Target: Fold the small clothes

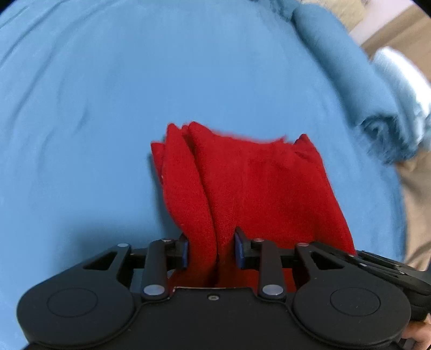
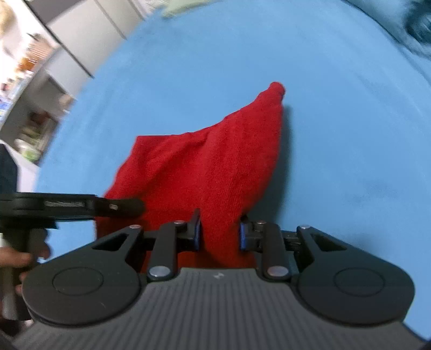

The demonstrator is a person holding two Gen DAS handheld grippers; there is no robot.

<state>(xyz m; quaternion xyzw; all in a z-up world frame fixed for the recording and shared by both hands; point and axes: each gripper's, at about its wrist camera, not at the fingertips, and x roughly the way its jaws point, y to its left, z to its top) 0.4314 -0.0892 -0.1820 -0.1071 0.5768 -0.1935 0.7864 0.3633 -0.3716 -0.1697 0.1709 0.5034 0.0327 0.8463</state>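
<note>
A small red knit garment (image 1: 258, 183) hangs between both grippers above the blue cloth-covered surface (image 1: 107, 107). My left gripper (image 1: 211, 249) is shut on a bunched fold of its near edge. In the right wrist view the red garment (image 2: 215, 167) drapes forward, with a pointed end at the far right. My right gripper (image 2: 219, 234) is shut on its near edge. The left gripper (image 2: 118, 207) shows as a black tool at the left of the right wrist view, touching the garment's left side.
A rolled blue towel or blanket (image 1: 377, 107) lies at the right edge of the surface. Beige floor (image 1: 414, 202) lies beyond it. Grey cabinets and shelves (image 2: 40, 80) stand past the surface's left edge. A pale green item (image 2: 183, 6) lies at the far edge.
</note>
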